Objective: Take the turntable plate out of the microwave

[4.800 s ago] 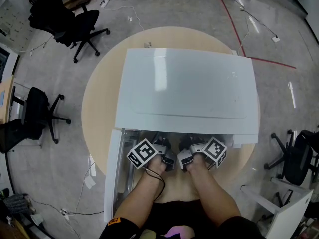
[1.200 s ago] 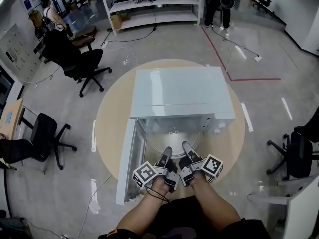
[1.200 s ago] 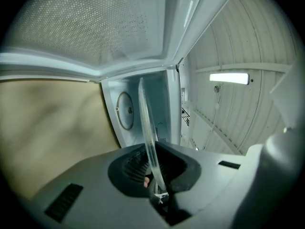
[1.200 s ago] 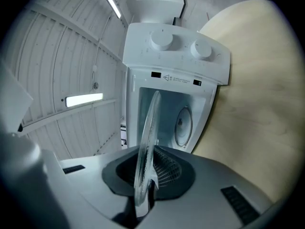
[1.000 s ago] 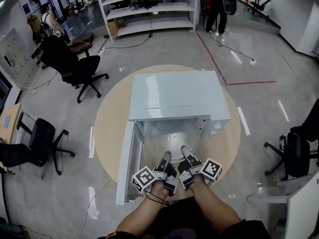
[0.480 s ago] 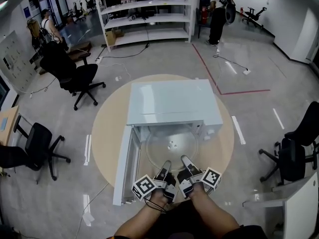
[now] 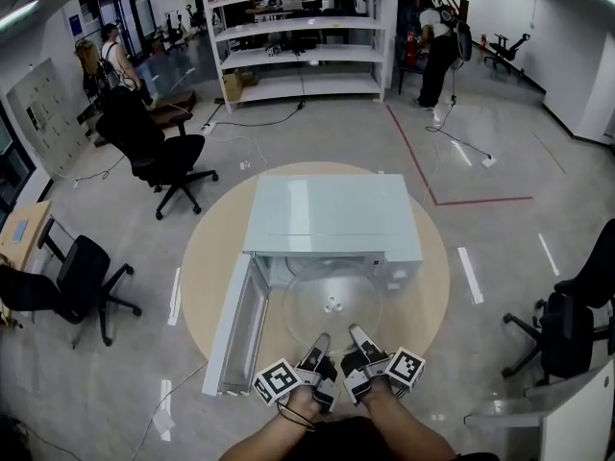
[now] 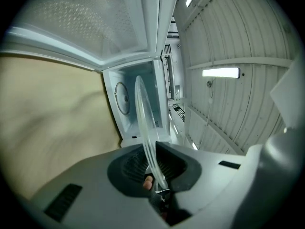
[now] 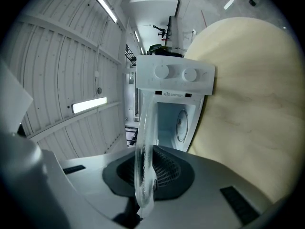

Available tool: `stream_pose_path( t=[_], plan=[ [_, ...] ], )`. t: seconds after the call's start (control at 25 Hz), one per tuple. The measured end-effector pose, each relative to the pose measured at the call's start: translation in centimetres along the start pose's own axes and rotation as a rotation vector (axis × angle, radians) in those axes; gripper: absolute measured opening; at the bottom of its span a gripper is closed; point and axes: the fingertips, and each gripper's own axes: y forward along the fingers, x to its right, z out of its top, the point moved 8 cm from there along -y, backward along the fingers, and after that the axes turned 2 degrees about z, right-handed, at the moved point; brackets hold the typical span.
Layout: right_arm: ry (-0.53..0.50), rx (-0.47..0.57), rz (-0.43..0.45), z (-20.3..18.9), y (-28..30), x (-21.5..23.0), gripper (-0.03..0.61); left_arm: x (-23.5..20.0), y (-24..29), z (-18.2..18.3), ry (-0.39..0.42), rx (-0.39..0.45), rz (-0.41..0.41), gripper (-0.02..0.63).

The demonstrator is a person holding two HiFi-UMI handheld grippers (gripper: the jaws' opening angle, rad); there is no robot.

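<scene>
Left gripper (image 7: 319,340) and right gripper (image 7: 357,335) clamp the turntable plate (image 7: 332,301) by its near rim.
Only the gripper views show that rim edge-on between the pads; the left jaws have just been opening slightly. The head view alone shows the round plate lying level, face up, its far edge at the open microwave (image 7: 332,214), over the table (image 7: 213,248).
</scene>
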Motion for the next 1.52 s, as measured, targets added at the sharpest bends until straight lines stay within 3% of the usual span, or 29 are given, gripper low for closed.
stream_pose_path(
  t=[0.76, 1.52],
  plan=[
    [0.023, -0.088, 0.011, 3.2, -9.0, 0.2, 0.041, 0.3, -1.4, -9.9, 0.058, 0.09, 0.042, 0.09],
    [0.105, -0.136, -0.051, 2.2, -13.2, 4.4, 0.041, -3.5, -3.5, -14.1, 0.008, 0.151, 0.127, 0.089]
  ],
)
